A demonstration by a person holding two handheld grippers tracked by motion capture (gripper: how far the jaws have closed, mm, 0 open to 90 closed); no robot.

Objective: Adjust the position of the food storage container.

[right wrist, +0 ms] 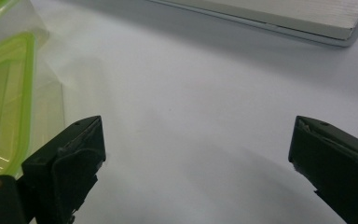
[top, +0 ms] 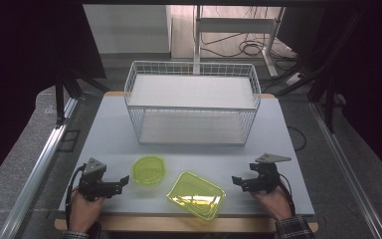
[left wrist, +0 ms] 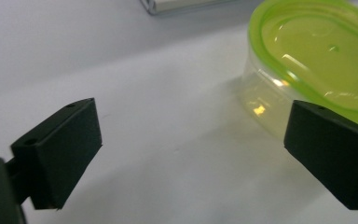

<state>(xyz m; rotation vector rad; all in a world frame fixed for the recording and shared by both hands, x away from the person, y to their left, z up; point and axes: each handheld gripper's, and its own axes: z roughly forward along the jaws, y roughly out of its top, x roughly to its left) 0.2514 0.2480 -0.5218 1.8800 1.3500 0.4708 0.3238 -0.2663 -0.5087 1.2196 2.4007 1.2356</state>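
At the near edge of the bench, we judge ourselves at the approach stage: left tongs and right tongs both gape wide and hold nothing, flanking a round lidded container and a rectangular one, short of the wire basket. Next we must pick a container and close in squarely. Our left gripper view alone shows the round container's clear wall under its green lid.

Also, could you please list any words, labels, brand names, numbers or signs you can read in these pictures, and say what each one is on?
There is none to read.
Round lidded container: plain green lid, no label or embossing that I can make out.
Rectangular container: no print visible.
Wire basket: bare wire and shelves, no tag.
Left gripper and right gripper: plain black, unmarked.
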